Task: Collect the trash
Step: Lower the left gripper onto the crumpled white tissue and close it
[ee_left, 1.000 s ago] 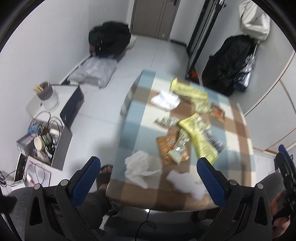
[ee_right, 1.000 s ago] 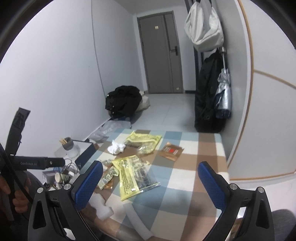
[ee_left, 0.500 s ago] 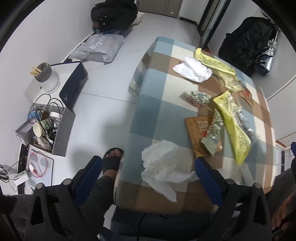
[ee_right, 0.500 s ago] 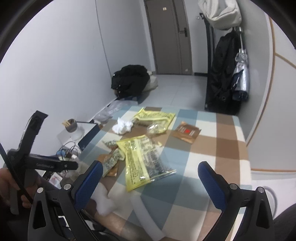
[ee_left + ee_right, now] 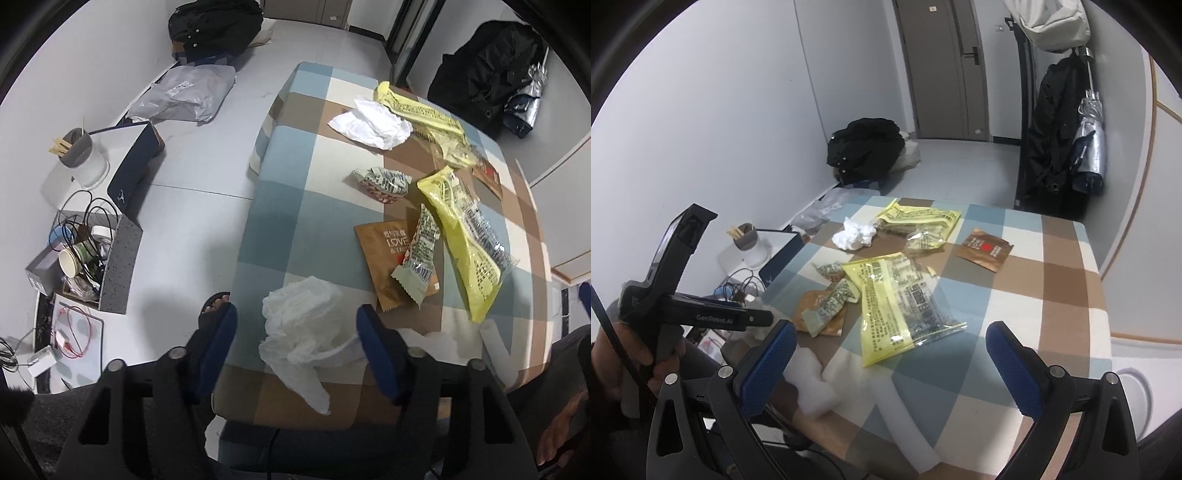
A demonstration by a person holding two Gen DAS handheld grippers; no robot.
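Trash lies on a checked tablecloth (image 5: 280,229). A crumpled white plastic bag (image 5: 303,325) sits at the near edge, between the fingers of my open left gripper (image 5: 297,345). Further on lie a brown packet (image 5: 391,258), a green wrapper (image 5: 419,251), a long yellow wrapper (image 5: 465,243), a small printed wrapper (image 5: 384,179), a white tissue (image 5: 369,122) and another yellow wrapper (image 5: 421,110). My right gripper (image 5: 886,365) is open and empty above the near table edge, short of the yellow wrapper (image 5: 897,291). The left gripper body (image 5: 676,295) shows at left.
Left of the table on the floor stand an open box of cables and cups (image 5: 81,254), a dark box (image 5: 136,170) and a grey bag (image 5: 188,92). Black bags (image 5: 487,70) lean at the far wall. White foam pieces (image 5: 812,384) lie at the near edge.
My left gripper has moved down and forward onto the white plastic bag and its fingers have come closer together. My right gripper has tilted down toward the table.
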